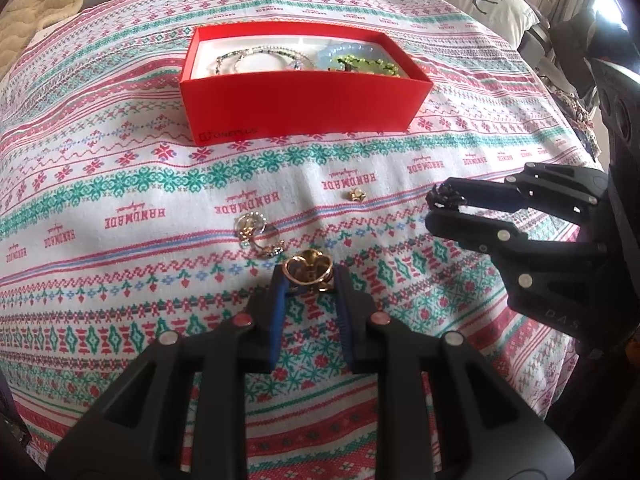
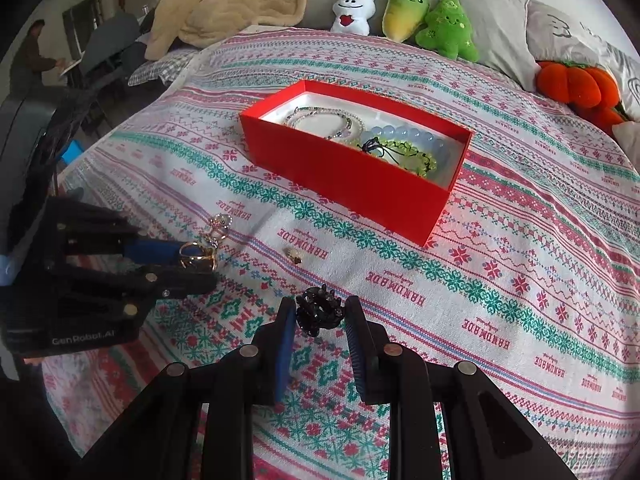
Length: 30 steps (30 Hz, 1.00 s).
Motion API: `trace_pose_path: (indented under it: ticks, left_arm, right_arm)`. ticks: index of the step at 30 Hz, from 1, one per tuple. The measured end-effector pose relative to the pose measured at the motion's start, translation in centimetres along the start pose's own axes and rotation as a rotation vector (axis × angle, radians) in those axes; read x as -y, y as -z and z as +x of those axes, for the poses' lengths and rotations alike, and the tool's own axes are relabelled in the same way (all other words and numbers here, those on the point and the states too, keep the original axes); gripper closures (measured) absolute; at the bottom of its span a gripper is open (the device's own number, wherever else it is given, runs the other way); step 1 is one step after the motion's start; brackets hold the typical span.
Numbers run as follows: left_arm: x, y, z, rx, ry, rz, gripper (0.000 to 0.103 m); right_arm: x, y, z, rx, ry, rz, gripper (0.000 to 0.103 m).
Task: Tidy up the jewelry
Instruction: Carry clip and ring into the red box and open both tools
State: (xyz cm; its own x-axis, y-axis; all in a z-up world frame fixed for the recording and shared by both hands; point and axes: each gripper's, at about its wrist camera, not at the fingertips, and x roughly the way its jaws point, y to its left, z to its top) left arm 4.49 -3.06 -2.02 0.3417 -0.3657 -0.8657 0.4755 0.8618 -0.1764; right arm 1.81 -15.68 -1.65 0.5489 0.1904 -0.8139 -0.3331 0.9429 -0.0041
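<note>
The left gripper (image 1: 309,276) is clamped on a gold ring (image 1: 308,270) and the right gripper (image 2: 319,314) on a black beaded ring (image 2: 319,312) – both pieces are pinched only at the very fingertips, low over the patterned cloth (image 1: 120,140). Either could likely squirt out or twist loose on the carry and vanish into the busy print. A small gold stud (image 1: 355,195) and a tangle of rings (image 1: 256,234) lie loose on the cloth. The red box (image 1: 300,104), well beyond, holds beaded bracelets – thin strands, a pale blue one, a green one
</note>
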Motion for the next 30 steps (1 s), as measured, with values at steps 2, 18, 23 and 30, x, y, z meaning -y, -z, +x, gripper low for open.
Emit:
trace_pose_path:
  ticks: [2,18,23,30]
  left_arm:
    - [0.0,-0.1,-0.7,0.014,0.007,0.002,0.078]
    - [-0.4,-3.9,-4.7,0.166,-0.018,0.000,0.078]
    - [-0.7,-5.3,-4.8,0.195,-0.021,-0.019,0.078]
    - [-1.3,-7.3,-4.0,0.224,-0.030,-0.062,0.078]
  right_arm:
    - [0.1,-0.2,-0.4,0.010,-0.004,0.008,0.078]
    - [1.9,-3.8,-3.4,0.127,0.002,0.111,0.078]
    - [2.4,-4.9,-3.2,0.139,0.010,0.136,0.078]
    - [3.2,-6.4,-2.6,0.160,0.005,0.188,0.078]
